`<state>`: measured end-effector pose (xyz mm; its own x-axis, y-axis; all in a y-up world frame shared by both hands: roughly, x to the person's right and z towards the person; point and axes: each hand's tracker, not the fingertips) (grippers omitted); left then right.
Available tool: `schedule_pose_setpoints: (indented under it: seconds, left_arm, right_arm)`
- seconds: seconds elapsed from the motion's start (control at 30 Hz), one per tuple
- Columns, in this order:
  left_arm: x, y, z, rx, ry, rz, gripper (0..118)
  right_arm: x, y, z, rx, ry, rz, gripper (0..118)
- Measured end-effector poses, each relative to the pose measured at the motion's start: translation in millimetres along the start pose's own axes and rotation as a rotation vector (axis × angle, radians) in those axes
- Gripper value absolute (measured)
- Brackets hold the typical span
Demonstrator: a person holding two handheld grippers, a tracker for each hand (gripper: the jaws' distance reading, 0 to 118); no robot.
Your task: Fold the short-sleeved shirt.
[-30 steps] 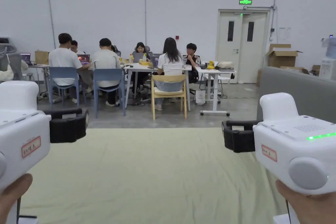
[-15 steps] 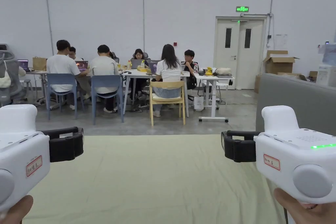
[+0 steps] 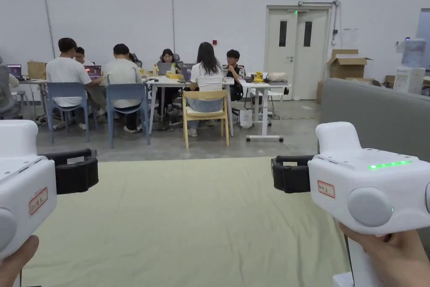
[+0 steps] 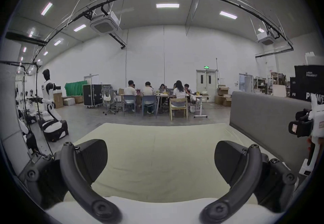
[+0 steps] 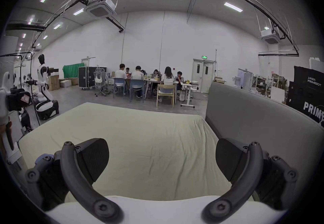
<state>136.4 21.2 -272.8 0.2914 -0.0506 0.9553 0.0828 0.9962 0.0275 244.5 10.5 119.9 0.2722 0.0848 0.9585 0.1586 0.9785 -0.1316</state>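
Note:
A pale green sheet [image 3: 201, 216] covers the flat work surface in front of me, lightly creased and with nothing lying on the part I see. My left gripper [image 3: 75, 172] hovers over its left side and my right gripper [image 3: 289, 174] over its right side, each held in a hand. In the left gripper view my left gripper [image 4: 160, 157] has its jaws wide apart over the sheet [image 4: 157, 149], so it is open and empty. My right gripper [image 5: 162, 156] is likewise open and empty above the sheet [image 5: 140, 131].
A grey padded panel [image 3: 369, 111] borders the sheet on the right. Beyond the far edge, several people sit at tables [image 3: 168, 86] on a concrete floor. A white humanoid robot [image 4: 47, 98] stands at the far left. Black cases [image 5: 308, 91] are stacked at the far right.
The head camera has shifted, so the whole picture moved. Both grippers sit slightly lower against the sheet's far edge than a second ago. Both stay open.

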Motion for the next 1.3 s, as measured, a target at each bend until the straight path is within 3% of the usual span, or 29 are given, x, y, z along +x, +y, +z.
schedule_pose_setpoints:
  seconds: [0.3,0.73,0.87,1.1,1.3]
  left_arm:
    - [-2,-3,-5,-0.028,-0.034,0.041,118]
    - [-10,-2,-3,-0.025,-0.049,0.063,118]
    - [-11,-1,-4,-0.039,-0.056,0.064,118]
    - [-12,-1,-3,-0.026,-0.049,0.067,118]
    - [-10,0,-6,-0.039,-0.06,0.062,118]
  right_arm:
    - [1,0,4,0.041,0.024,-0.014,118]
    - [-10,3,6,0.116,-0.033,0.0,118]
    - [-7,6,1,0.085,0.006,-0.052,118]
    - [-13,4,-5,0.071,-0.027,0.007,118]
    - [-11,6,-5,0.06,0.003,-0.017,118]
